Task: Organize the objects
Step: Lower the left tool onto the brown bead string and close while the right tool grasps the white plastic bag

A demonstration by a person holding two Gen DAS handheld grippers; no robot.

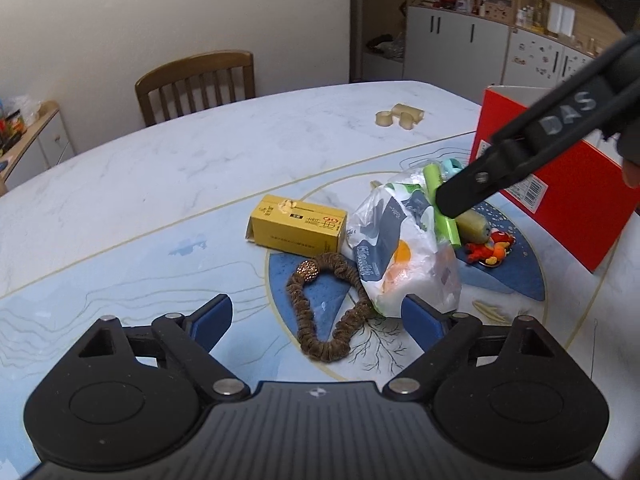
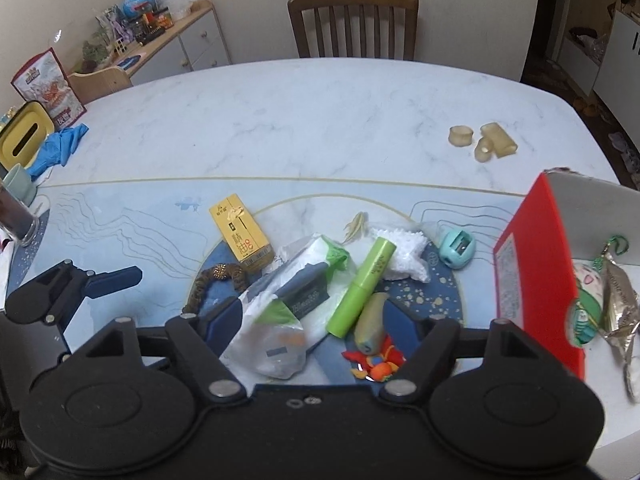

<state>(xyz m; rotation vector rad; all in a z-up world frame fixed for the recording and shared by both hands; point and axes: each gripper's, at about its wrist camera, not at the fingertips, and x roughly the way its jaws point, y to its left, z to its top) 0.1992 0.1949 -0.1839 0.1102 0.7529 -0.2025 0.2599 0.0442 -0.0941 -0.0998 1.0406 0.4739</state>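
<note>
Covering part of the green tube (image 1: 440, 204), the right gripper (image 2: 316, 320) hangs unclenched; only its own view shows inside the red box (image 2: 536, 280); left gripper (image 1: 316, 320) gapes empty

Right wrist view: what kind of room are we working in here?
Most likely a home dining room. A marble-patterned table has a wooden dining chair pushed up to it, and a sideboard cluttered with household items, including a toy globe, stands against the wall.

Both fisheye views are dimly, evenly lit from overhead, with soft shadows, strongly curved edges and slight blur throughout.
</note>
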